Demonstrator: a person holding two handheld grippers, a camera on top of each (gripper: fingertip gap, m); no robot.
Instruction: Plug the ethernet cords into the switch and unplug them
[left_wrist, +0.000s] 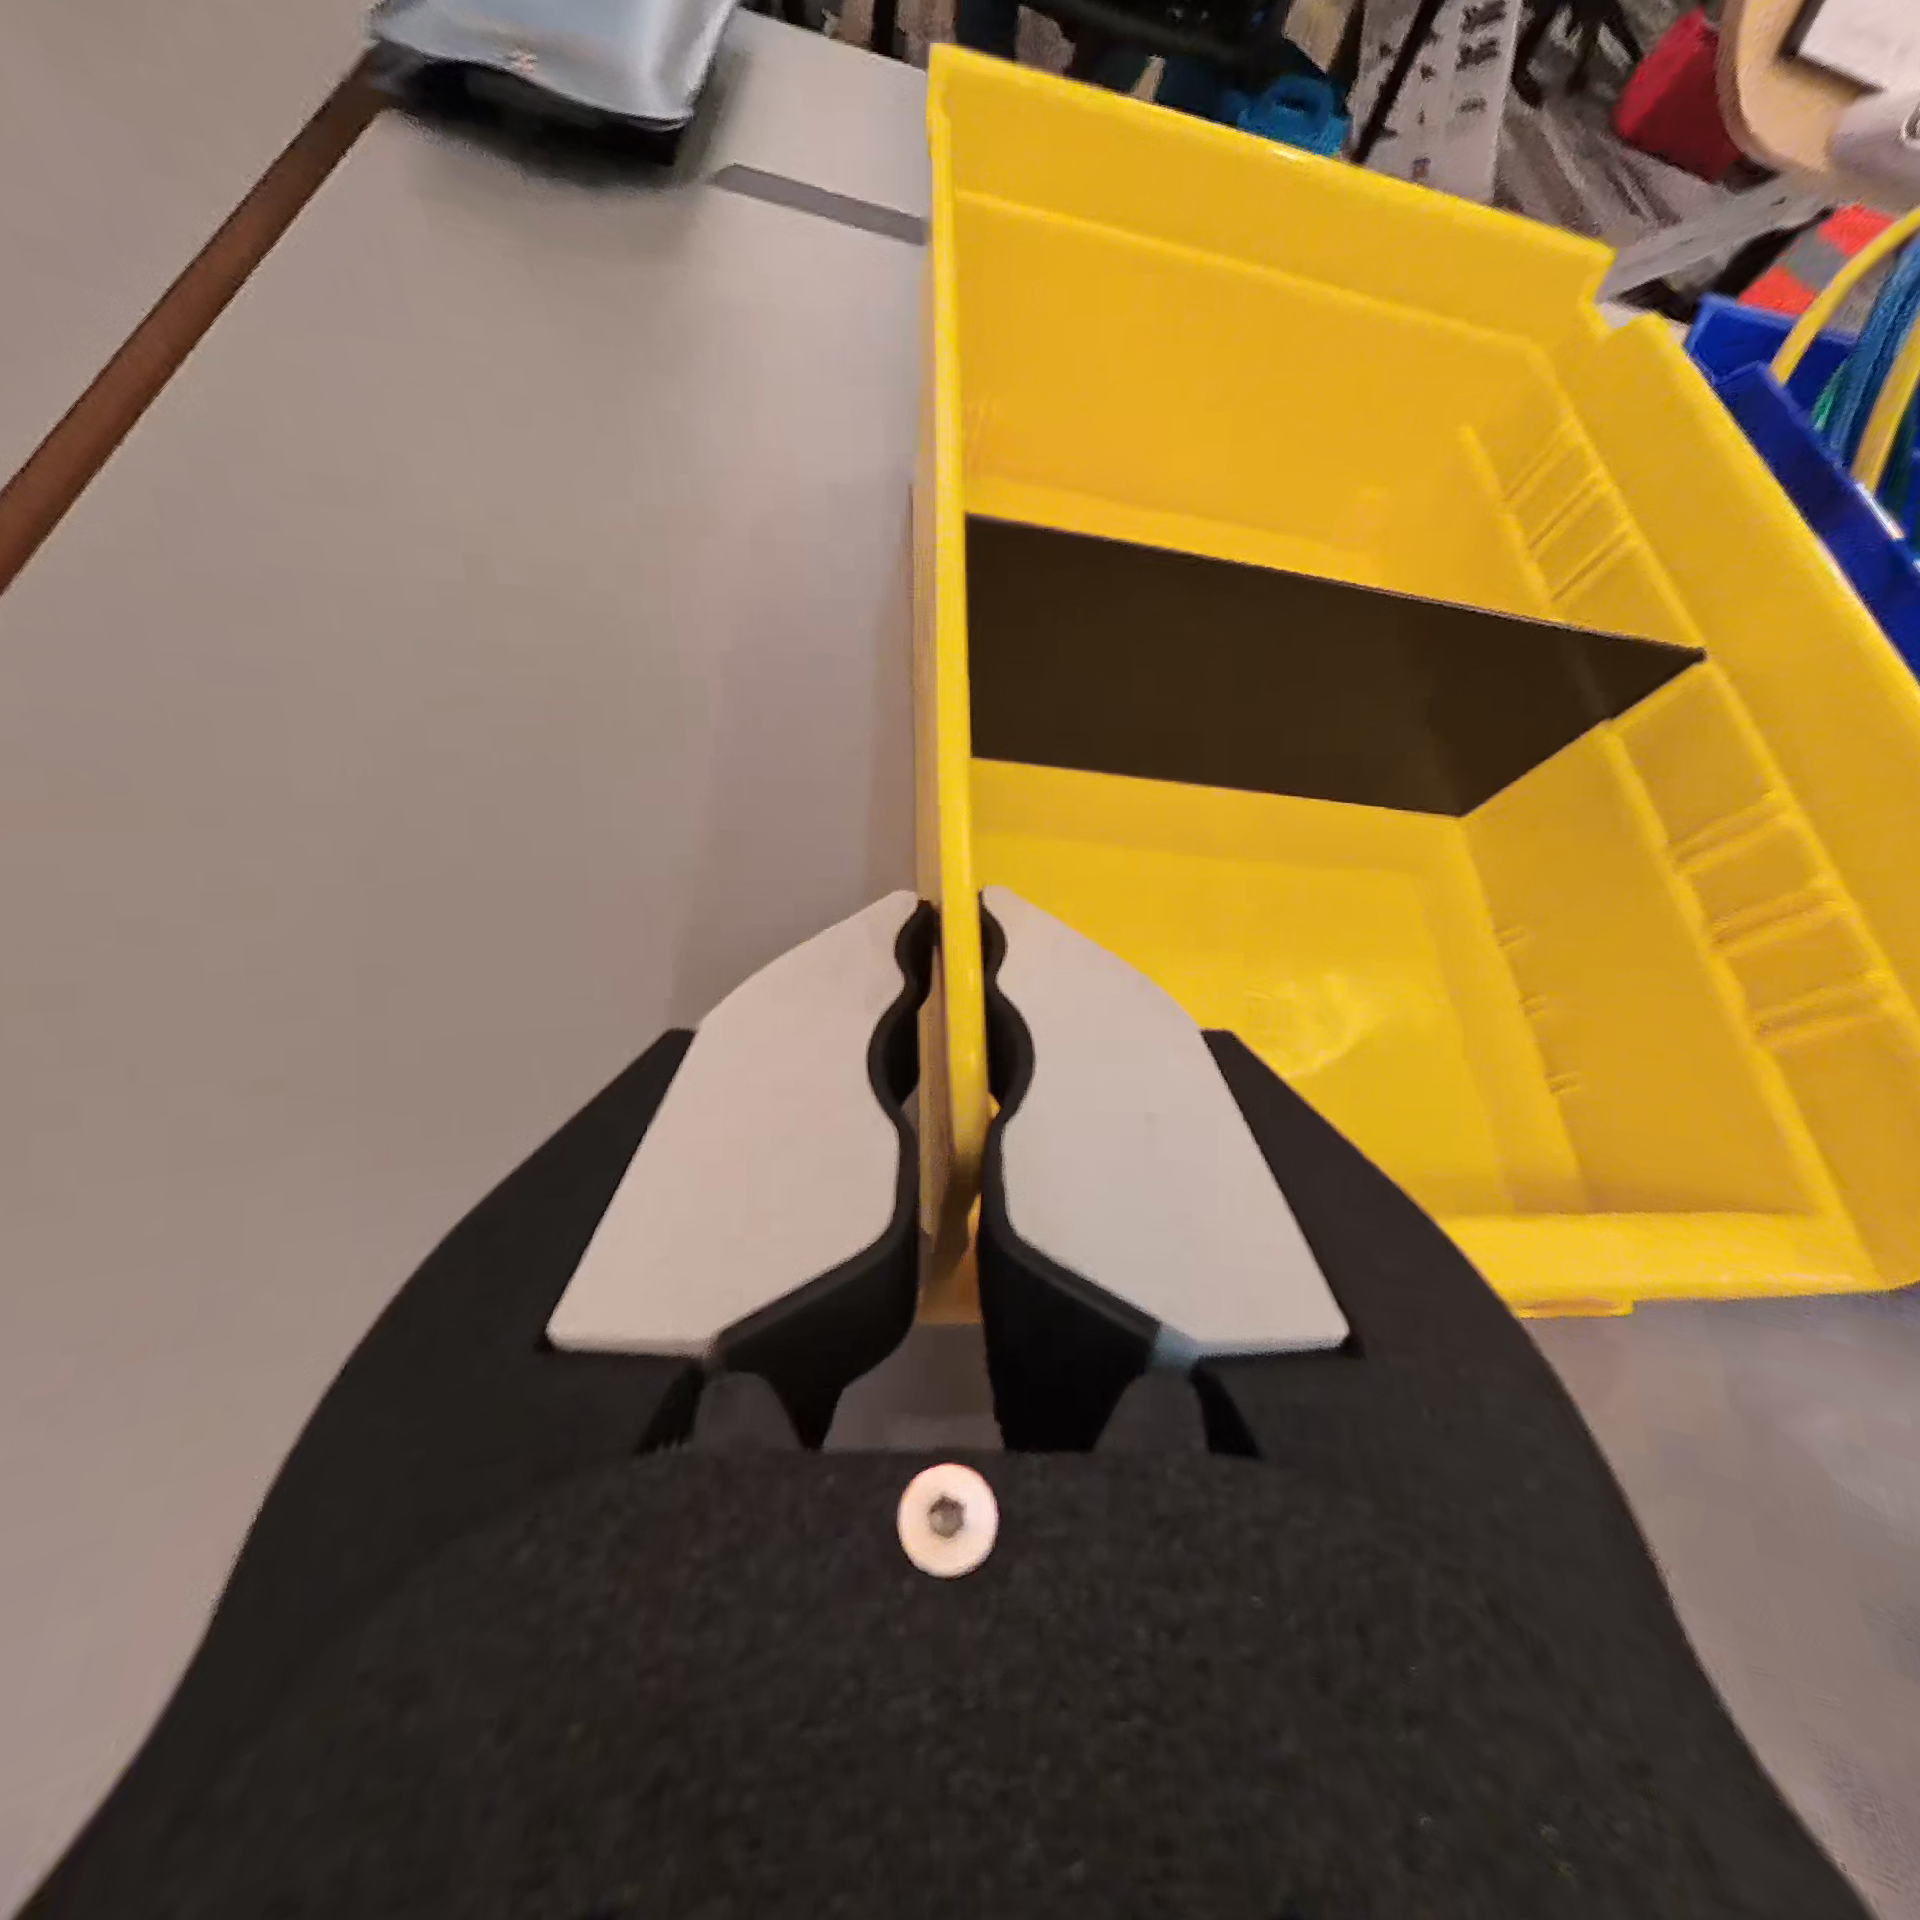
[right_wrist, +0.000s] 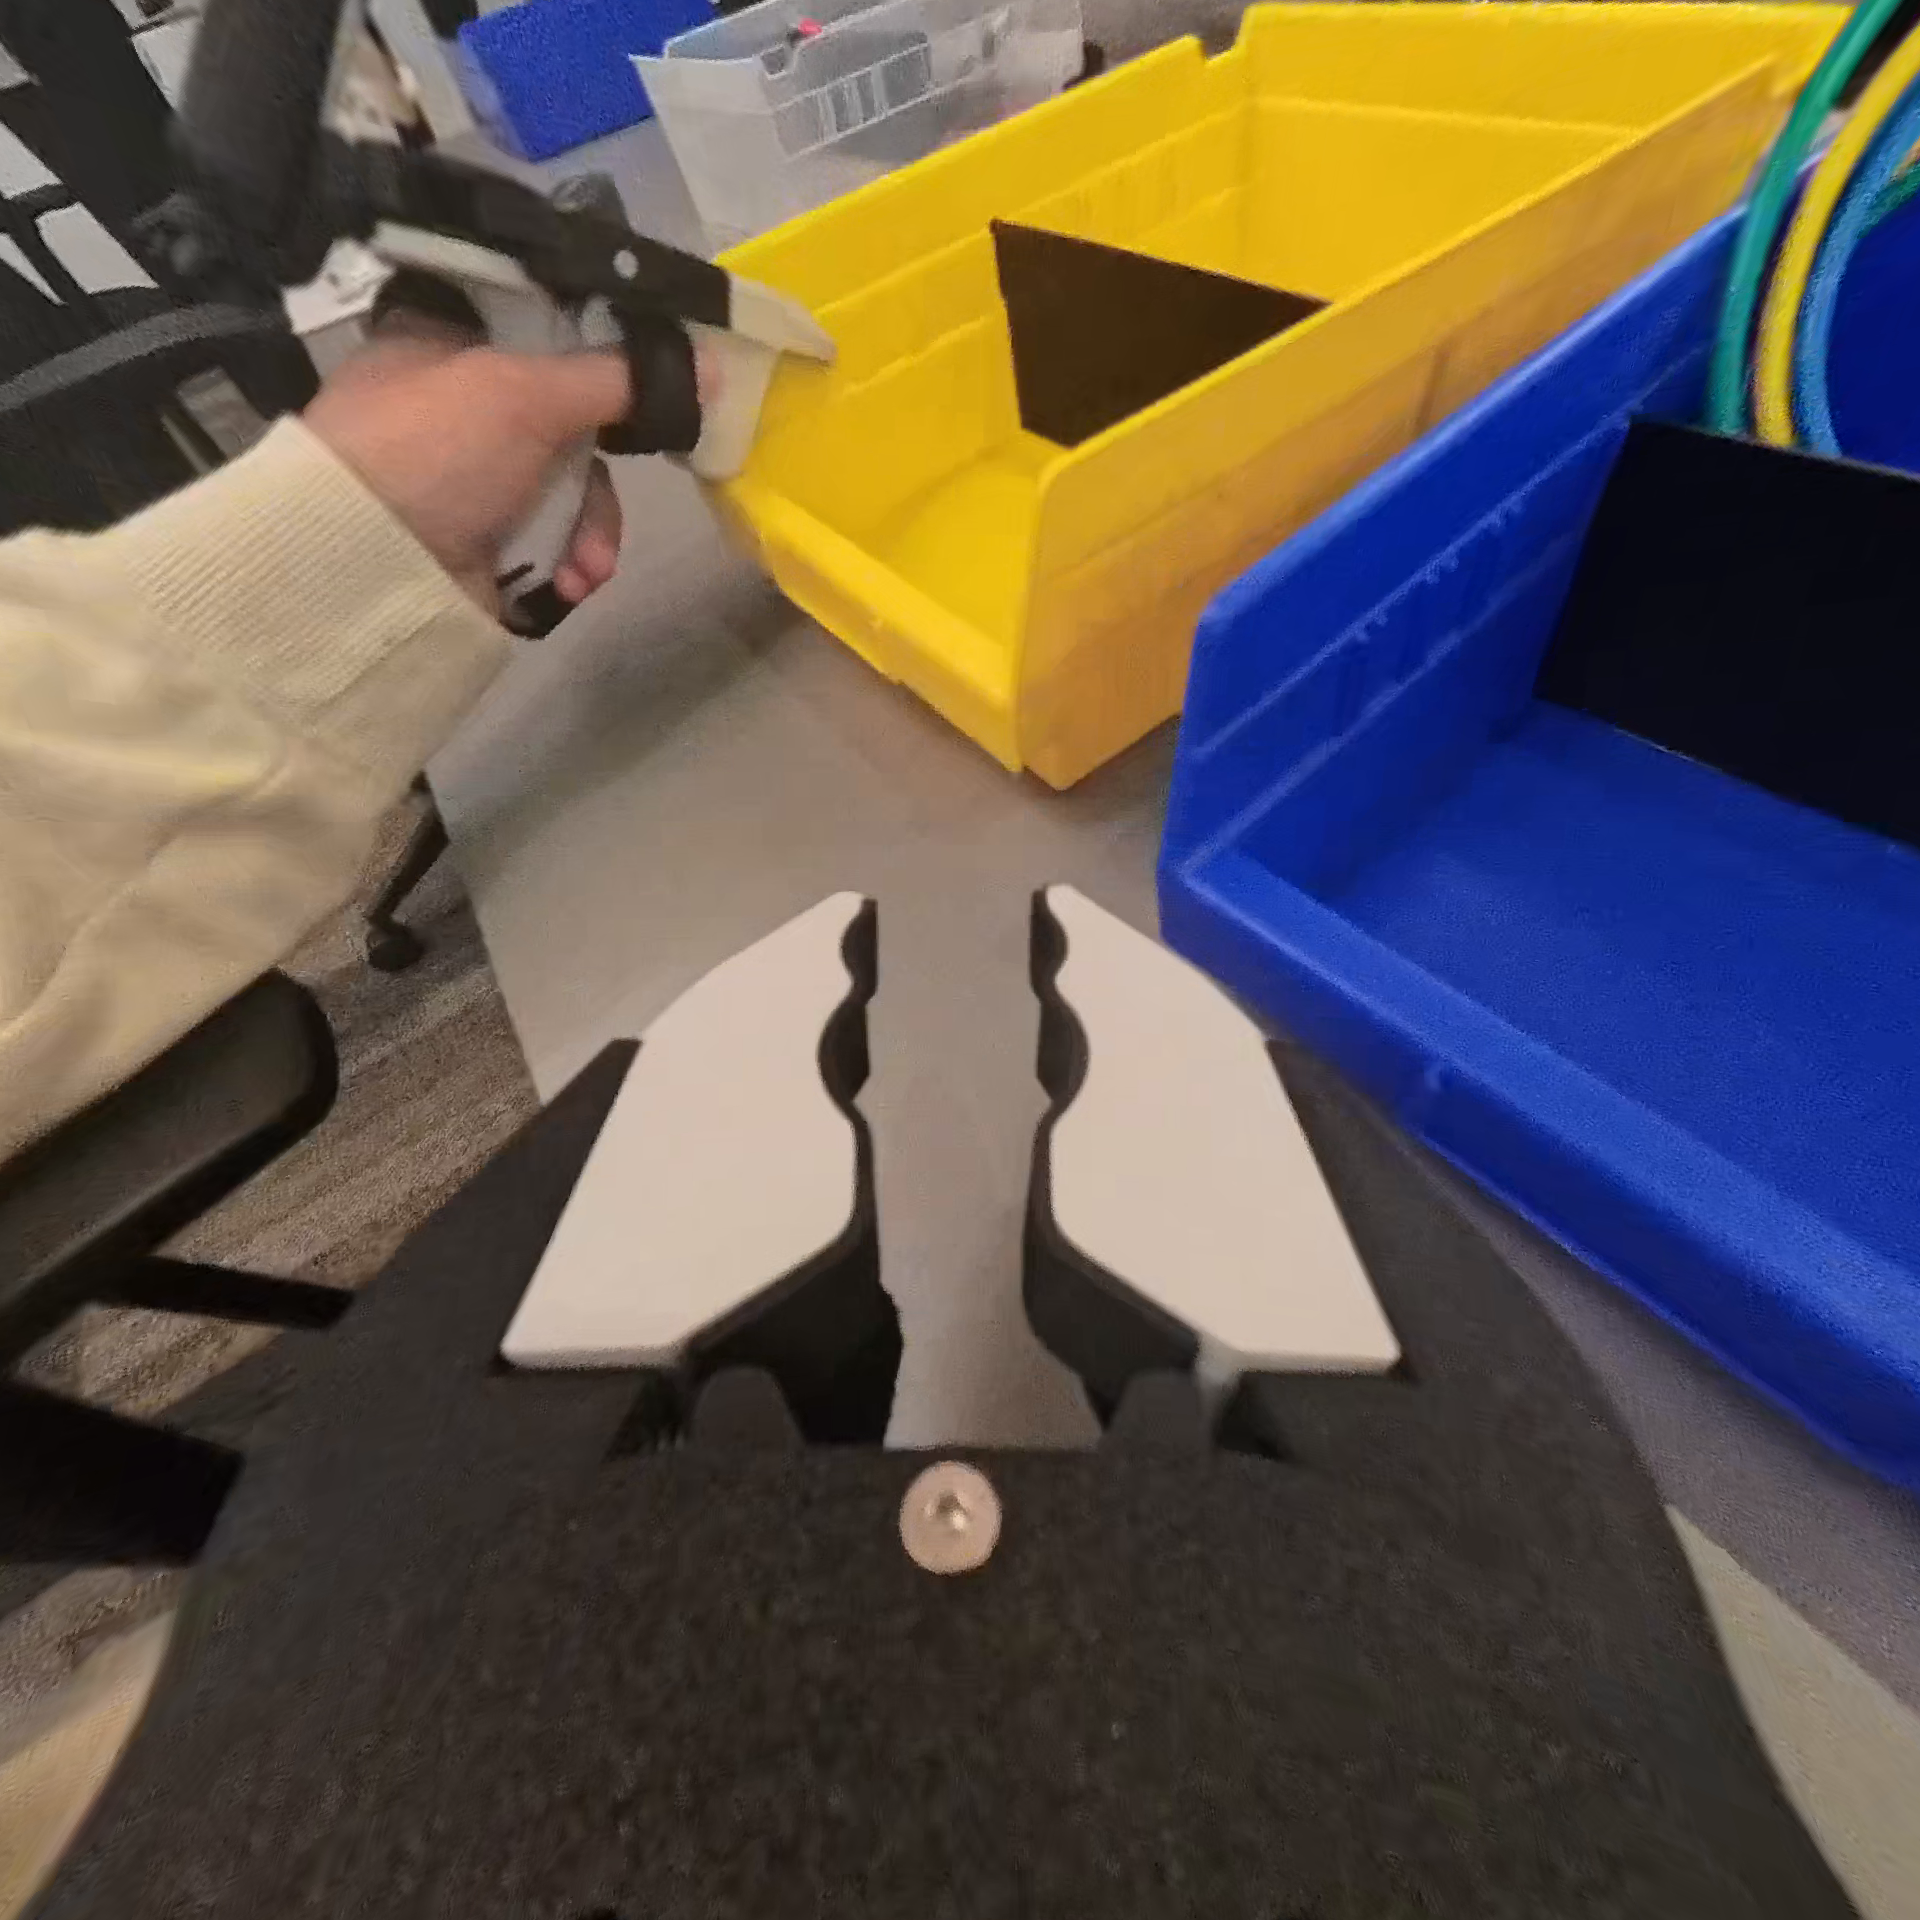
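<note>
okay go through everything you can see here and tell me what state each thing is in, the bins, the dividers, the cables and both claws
Left claw: shut on the yellow bin's side wall.
Right claw: open, empty, over the grey table.
Yellow bin: both compartments empty.
Black divider in the yellow bin: upright, slotted across it.
Blue bin: front compartment empty.
Dark divider in the blue bin: upright.
Cables: bundled behind that divider, not held.

Left tool clamped; right tool parted, hovering.
</note>
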